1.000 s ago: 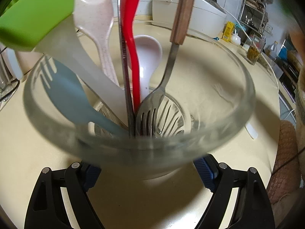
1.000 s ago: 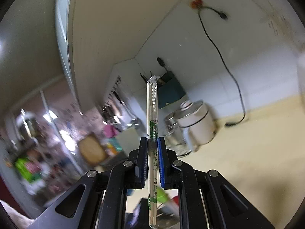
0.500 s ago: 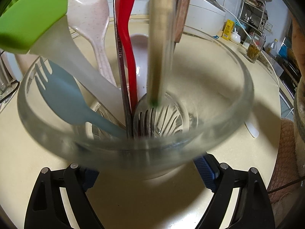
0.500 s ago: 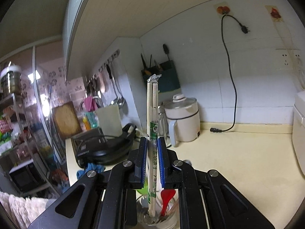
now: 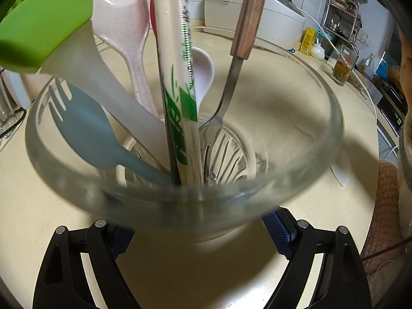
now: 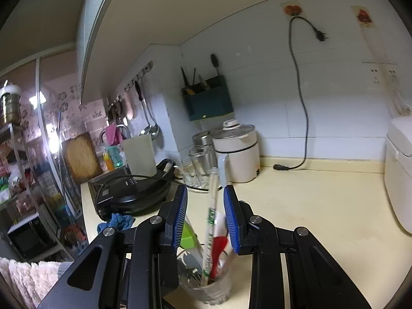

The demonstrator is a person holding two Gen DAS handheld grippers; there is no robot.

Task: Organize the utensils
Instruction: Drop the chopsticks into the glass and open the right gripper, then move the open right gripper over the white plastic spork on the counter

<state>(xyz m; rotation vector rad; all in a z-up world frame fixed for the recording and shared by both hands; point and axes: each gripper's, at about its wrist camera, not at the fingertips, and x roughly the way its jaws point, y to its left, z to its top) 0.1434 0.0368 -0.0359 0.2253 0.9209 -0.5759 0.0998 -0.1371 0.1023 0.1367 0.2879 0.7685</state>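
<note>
One wall rack (image 6: pixel 208 101), right view only.

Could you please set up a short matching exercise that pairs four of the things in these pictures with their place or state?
Things:
1. clear-wrapped pair of chopsticks with green print
2. metal fork with a wooden handle
3. right hand-held gripper
4. clear glass cup

Places or states:
A. tines down on the cup's floor
B. jaws apart, pads off the wrapper
C. between the left hand-held gripper's blue pads
D. standing in the cup beside a blue plastic fork

Pairs: 1-D, 2-A, 3-B, 4-C
</note>
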